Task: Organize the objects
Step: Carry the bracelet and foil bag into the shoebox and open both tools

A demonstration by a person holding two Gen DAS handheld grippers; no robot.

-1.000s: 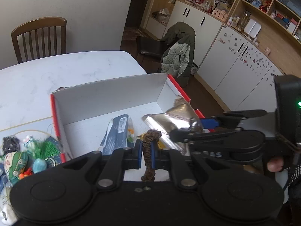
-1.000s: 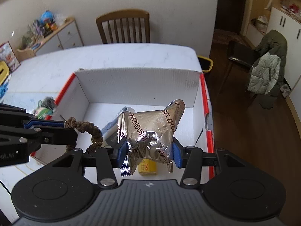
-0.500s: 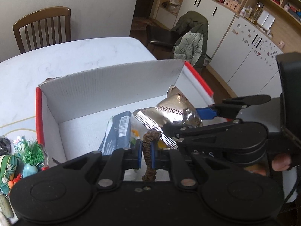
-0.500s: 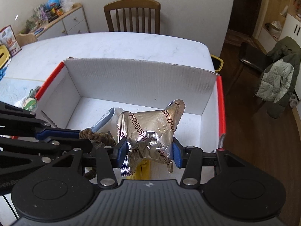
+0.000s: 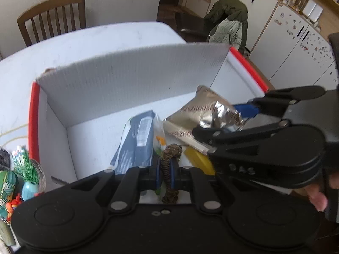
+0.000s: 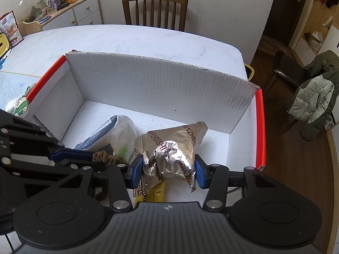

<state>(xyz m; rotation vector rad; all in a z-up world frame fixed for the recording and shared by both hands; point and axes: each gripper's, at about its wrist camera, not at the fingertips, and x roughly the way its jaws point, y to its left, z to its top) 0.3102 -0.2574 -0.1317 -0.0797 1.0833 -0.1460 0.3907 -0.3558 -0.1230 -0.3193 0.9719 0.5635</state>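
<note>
White marble-patterned bench (image 6: 148, 40) carries an open white cardboard box (image 6: 161, 84) with red edges, and both grippers hang over its near side.

Nearest in the left wrist view, the left gripper (image 5: 164, 169) has its blue-padded jaws drawn narrow, pinching a brown braided cord (image 5: 169, 165) that stands upright between them. The right wrist view shows the same cord as a dark tuft at the left gripper's tip, just beside the right gripper's left pad.

The right gripper (image 6: 168, 169) has its jaws set fairly wide and closed on a crumpled silver foil bag (image 6: 171, 148) with dark lettering. The bag sits between the blue pads, its pointed top tilted toward the box's far wall. Whether its lower edge touches the box floor cannot be told. A fingertip of the person's hand (image 5: 317, 199) shows at the right gripper's handle.

Below the bag, a yellow packet (image 6: 155, 192) lies on the box floor. Just left of the bag lies a clear plastic bag (image 6: 122, 133) with a dark blue packet (image 5: 137, 139) in it, resting flat on the floor.

Left of the box, on the bench, sits a cluster of small toys (image 5: 21, 175), green and pale blue among them.

Farther off, a wooden chair (image 6: 154, 10) stands at the bench's far edge. A second chair draped with a green and grey jacket (image 6: 313, 97) stands on the wood floor to the right, and a low cabinet (image 6: 70, 14) with clutter lines the back wall.
</note>
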